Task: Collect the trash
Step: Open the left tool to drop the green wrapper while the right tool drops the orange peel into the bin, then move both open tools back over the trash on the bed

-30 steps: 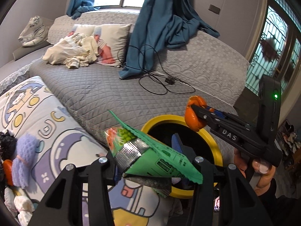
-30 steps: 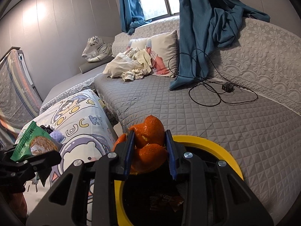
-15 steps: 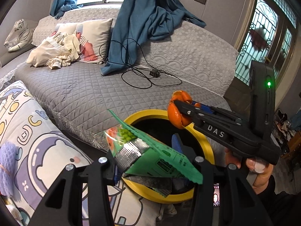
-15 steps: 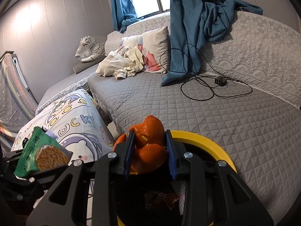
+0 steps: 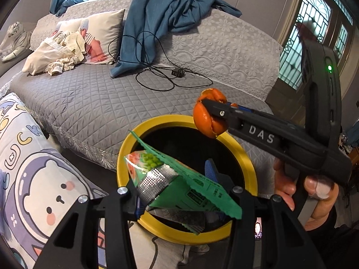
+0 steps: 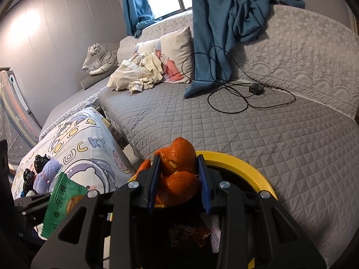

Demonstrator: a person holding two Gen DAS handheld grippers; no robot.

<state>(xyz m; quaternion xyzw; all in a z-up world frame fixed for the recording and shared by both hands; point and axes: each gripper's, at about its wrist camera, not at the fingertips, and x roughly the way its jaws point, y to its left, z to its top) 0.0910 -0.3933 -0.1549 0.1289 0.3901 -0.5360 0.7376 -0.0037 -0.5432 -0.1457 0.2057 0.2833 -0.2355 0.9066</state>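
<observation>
My left gripper (image 5: 177, 181) is shut on a green snack wrapper (image 5: 179, 183) with a silver inside, held over the near rim of the yellow-rimmed trash bin (image 5: 134, 132). My right gripper (image 6: 178, 174) is shut on orange peel (image 6: 178, 161) and holds it above the bin's opening; the bin's rim also shows in the right wrist view (image 6: 242, 163). In the left wrist view the right gripper (image 5: 208, 112) and its peel (image 5: 207, 121) hang over the bin's far right rim. The wrapper also shows in the right wrist view (image 6: 60, 204). Trash lies inside the bin.
A grey quilted sofa (image 5: 94, 103) lies behind the bin, with a black cable and charger (image 5: 177, 72), a blue curtain (image 5: 161, 15), a pillow and clothes (image 5: 65, 51). A cartoon-print cover (image 6: 85, 148) at left carries purple foam netting (image 6: 48, 173) and black scraps (image 6: 40, 160).
Both grippers have moved closer over the bin with their loads still held. The view has swung right, away from the cartoon cover.
</observation>
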